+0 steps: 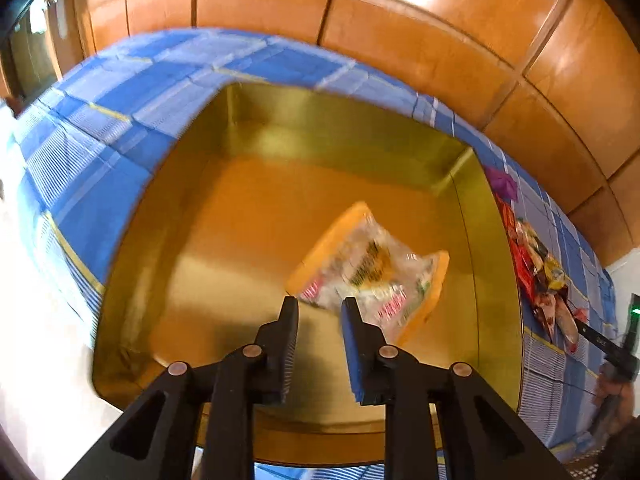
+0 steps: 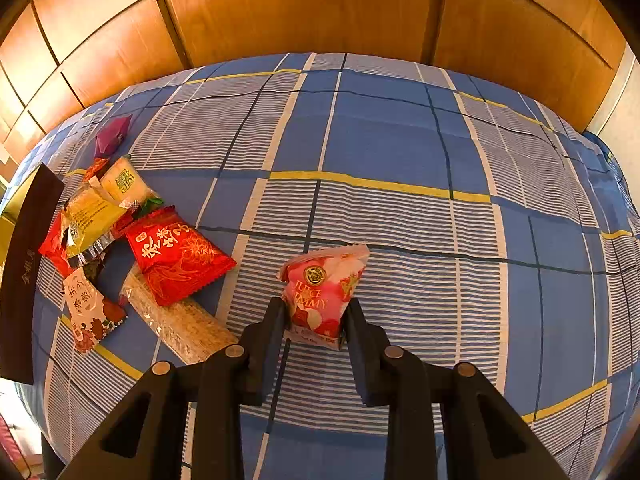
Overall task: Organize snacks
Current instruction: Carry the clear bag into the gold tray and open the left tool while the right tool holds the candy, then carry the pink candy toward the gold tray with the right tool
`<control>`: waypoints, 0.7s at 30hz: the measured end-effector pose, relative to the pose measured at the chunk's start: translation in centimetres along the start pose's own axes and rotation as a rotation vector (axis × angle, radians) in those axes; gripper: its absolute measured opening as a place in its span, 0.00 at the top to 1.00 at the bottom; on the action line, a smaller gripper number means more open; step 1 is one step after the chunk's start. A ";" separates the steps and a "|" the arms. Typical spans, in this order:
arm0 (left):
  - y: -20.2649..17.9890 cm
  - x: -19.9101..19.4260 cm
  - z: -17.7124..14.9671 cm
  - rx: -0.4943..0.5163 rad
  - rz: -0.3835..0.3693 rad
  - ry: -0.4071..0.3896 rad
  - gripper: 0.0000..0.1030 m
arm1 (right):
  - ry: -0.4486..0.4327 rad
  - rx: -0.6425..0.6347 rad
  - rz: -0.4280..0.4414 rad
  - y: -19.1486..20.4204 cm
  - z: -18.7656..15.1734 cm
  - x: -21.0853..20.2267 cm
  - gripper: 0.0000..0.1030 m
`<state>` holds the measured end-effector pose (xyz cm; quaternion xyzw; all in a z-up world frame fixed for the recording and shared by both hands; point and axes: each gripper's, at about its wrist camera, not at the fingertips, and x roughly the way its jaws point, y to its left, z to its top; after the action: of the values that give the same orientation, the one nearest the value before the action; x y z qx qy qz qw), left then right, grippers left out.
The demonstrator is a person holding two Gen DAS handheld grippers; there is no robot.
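We held the left gripper (image 1: 320, 300) closed, empty, over the gold tin (image 1: 496, 248) | clear-wrapped snack (image 1: 372, 268) inside, just ahead-right | right gripper (image 2: 316, 304) gripped the Juice Gummy packet (image 2: 324, 292), well right of the tin.

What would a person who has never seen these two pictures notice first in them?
In the left wrist view, a big golden tin box fills the middle, with one clear and orange snack packet inside, just beyond the left tongs. In the right wrist view, the right tongs pinch a pink gummy packet above a blue checked cloth. A colourful pile of snacks lies at the left on this cloth.
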<state>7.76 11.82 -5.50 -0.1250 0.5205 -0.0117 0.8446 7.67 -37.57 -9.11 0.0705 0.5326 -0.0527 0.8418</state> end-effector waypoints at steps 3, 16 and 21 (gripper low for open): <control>-0.8 1.1 0.1 0.003 -0.003 0.040 0.76 | 0.002 0.004 0.000 0.0 0.0 0.0 0.70; -6.9 7.5 6.8 0.079 0.040 0.077 0.57 | -0.002 -0.007 -0.009 0.1 0.0 0.1 0.67; -9.0 7.7 8.6 0.076 0.053 0.035 0.57 | -0.017 -0.058 -0.047 0.9 -0.2 -0.1 0.70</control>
<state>19.90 3.68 -6.57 -0.0788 0.5374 -0.0110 0.8396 7.63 -36.66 -9.07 0.0328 0.5282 -0.0576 0.8466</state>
